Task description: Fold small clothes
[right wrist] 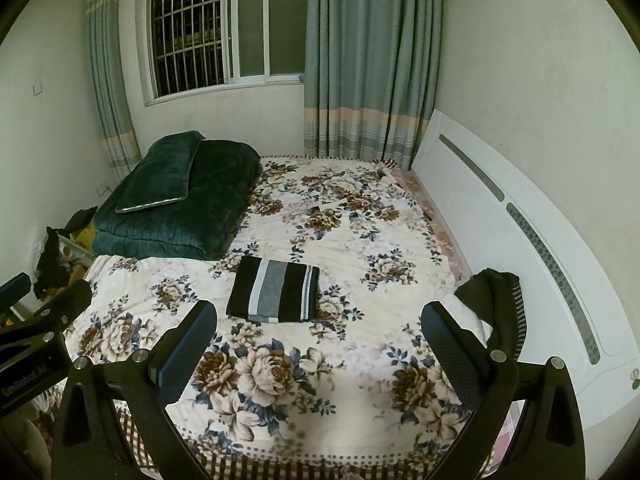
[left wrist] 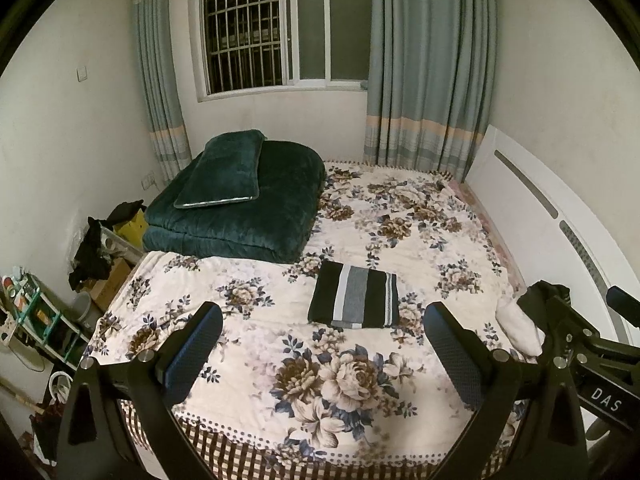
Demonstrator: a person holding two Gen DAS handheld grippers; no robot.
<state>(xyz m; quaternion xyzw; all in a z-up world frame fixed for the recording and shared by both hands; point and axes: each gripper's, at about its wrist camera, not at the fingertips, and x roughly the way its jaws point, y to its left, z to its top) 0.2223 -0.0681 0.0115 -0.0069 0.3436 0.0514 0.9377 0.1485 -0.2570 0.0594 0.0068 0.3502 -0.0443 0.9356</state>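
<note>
With both claws held above the near edge of the cream floral bedspread (left wrist: 248,344), nothing gripped: left gripper (left wrist: 322,344) spread wide, textured dark pads (left wrist: 196,356) well apart and empty; right gripper (right wrist: 320,340) likewise spread, holding nothing. Just ahead of the left claw's gap, slightly right of centre, lying flat on the bedspread: folded black garment with white and grey stripes (left wrist: 354,294); from the right claw, same garment (right wrist: 274,294) ahead and left of centre. Beyond the right claw's right finger, draped over something white at the bed's edge: crumpled dark garment with a striped hem (right wrist: 498,300). Farther ahead and to the left, stacked at the bed's far corner: folded dark green plush quilt (left wrist: 248,216) with a matching dark green pillow (left wrist: 222,170) leaning on top. Off to the right, along the wall: white headboard (right wrist: 500,200). Farthest ahead: barred window (left wrist: 280,28) flanked by grey-blue curtains (left wrist: 428,60).
</note>
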